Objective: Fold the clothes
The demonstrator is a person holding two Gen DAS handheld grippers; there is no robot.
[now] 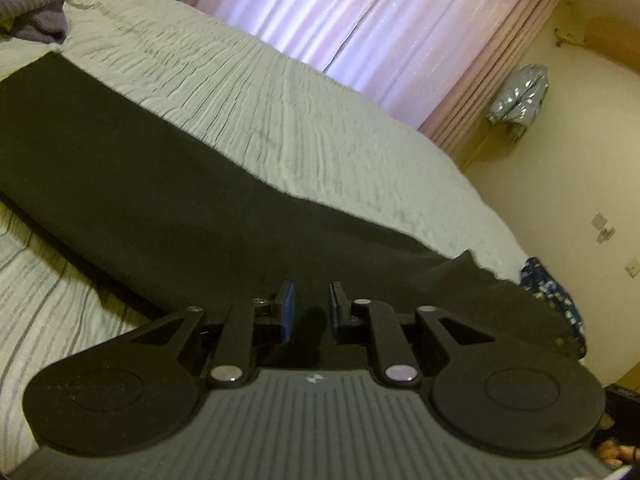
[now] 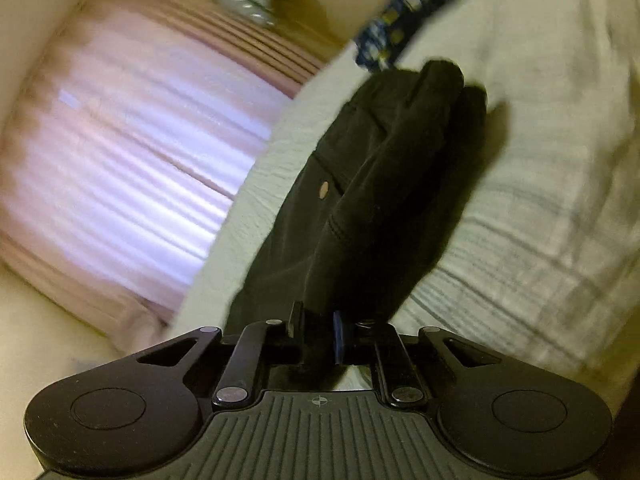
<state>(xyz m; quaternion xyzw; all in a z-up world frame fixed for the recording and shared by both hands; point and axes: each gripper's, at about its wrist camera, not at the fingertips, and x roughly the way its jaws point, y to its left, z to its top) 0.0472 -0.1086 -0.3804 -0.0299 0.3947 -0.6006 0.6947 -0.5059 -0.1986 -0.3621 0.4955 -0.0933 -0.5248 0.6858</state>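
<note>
Left gripper [image 1: 311, 307]: black two-finger tool w/ blue pads, nearest the lens in the left wrist view. Jaws stand apart w/ a clear gap; dark cloth shows through the gap, but nothing is pinched that I can see.
Right gripper [image 2: 318, 330]: same black build, blue pad visible on one finger. Jaws closed on a bunched end of the garment — cloth rises straight out from between the fingers.
Black garment [image 1: 160, 184]: long dark fabric piece, prob. trousers. In the left view it lies flat as a wide band running diagonally from far left to the near right corner of the bed. In the right view [image 2: 372, 184] it looks doubled along its length, w/ a seam line, a pocket-like flap and a small pale round button [image 2: 323, 188].
Bed cover [image 1: 280, 112]: pale grey-white crinkled bedspread w/ thin dark stripes; the garment rests on it.
Purple cloth [image 1: 32, 4]: rumpled heap at the far left corner of the bed, well apart from the grippers.
Blue patterned fabric [image 1: 560, 300]: dark blue w/ pale print, at the bed edge just beside the garment's near-right end.
Curtains [image 1: 360, 20]: pink pleated drapes behind the bed, lit from behind.
Silver item [image 1: 518, 96]: shiny crumpled thing hanging on the cream wall beside the curtains — can't tell what it is.
Sharpness: right view is motion-blurred.
</note>
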